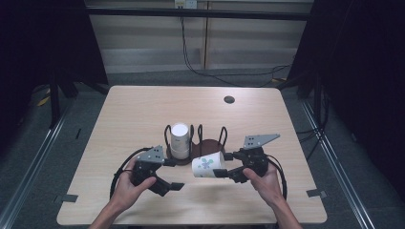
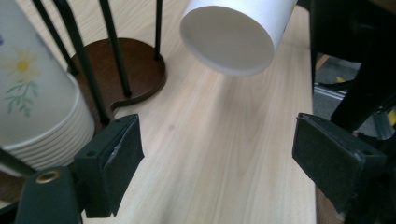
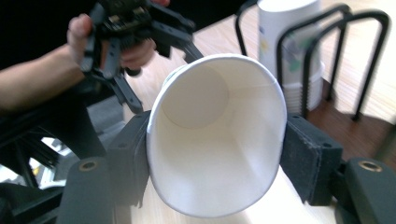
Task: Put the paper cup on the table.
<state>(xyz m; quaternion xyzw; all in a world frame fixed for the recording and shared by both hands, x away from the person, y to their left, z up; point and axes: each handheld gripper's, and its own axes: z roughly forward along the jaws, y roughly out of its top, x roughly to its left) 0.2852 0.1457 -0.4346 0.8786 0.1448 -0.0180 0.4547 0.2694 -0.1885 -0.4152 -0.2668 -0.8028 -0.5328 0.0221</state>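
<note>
Now, line by line:

Cup: a paper cup (image 1: 208, 165) printed with flowers lies on its side above the table, near the middle of the front half, held clear of the wood. Its closed bottom points left and its open mouth right, toward the hand that carries it.

Right gripper: the right gripper (image 1: 224, 165) has its two pads pressed on the cup's wall just behind the rim, squeezing the mouth a little out of round. Gripping at the rim likely leaves the cup's body free.

Left gripper: the left gripper (image 1: 173, 174) has jaws spread wide with nothing between them. It hangs just left of the cup, aimed at the cup's bottom, seemingly ready to take or steady it.

Stack: a stack (image 1: 180, 140) of nested cups stands upside down just beyond the held cup.

Rack: the rack (image 1: 208, 144), a dark wooden base with black wire loops, keeps the stack upright; its right half stands free.

Table: the table (image 1: 143, 109) is pale wood.
</note>
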